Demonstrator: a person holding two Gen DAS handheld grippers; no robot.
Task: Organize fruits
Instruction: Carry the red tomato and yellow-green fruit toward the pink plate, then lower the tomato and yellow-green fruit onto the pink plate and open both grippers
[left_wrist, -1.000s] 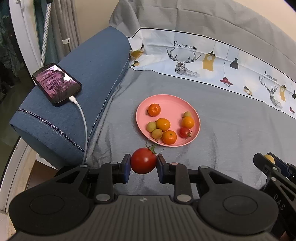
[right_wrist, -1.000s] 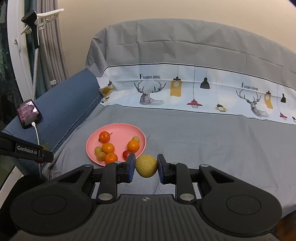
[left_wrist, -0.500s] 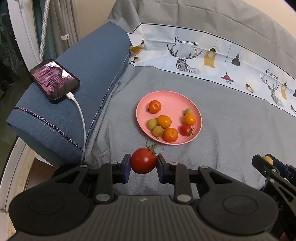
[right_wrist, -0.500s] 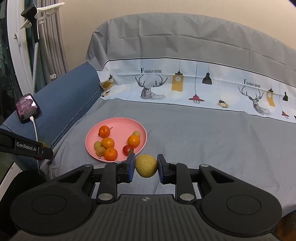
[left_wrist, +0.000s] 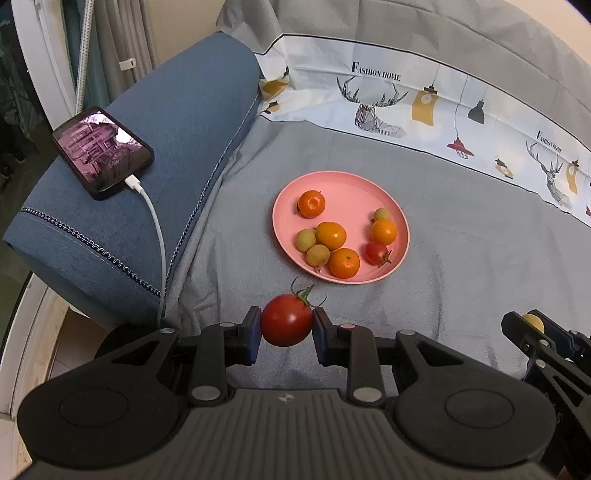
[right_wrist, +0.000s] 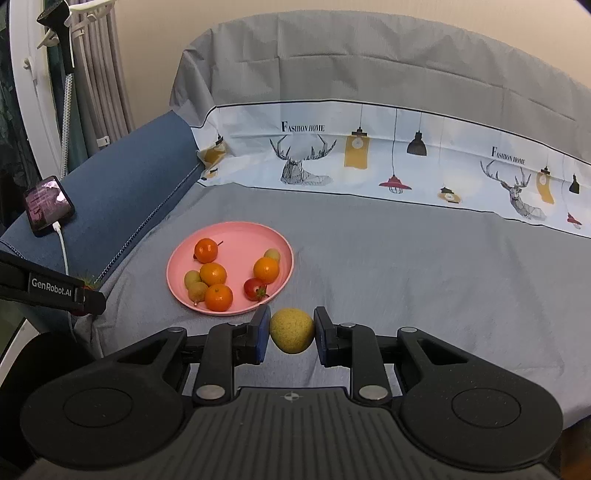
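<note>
A pink plate (left_wrist: 354, 186) lies on the grey sofa cover and holds several small fruits: oranges, a small red tomato (left_wrist: 376, 253) and pale green fruits. My left gripper (left_wrist: 286, 325) is shut on a large red tomato (left_wrist: 286, 319) with a green stem, held above the cover just short of the plate's near rim. My right gripper (right_wrist: 291, 330) is shut on a yellow-green round fruit (right_wrist: 291, 330), held just off the near right rim of the plate (right_wrist: 240, 230). The right gripper also shows at the right edge of the left wrist view (left_wrist: 532, 325).
A phone (left_wrist: 102, 149) with a white charging cable lies on the blue sofa armrest (left_wrist: 177, 122) left of the plate. The sofa back under a grey and printed cover (right_wrist: 369, 155) rises behind. The seat's front edge drops off at the lower left.
Both grippers have moved slightly towards the plate while still holding their fruits. The plate looks a little closer in both views.
</note>
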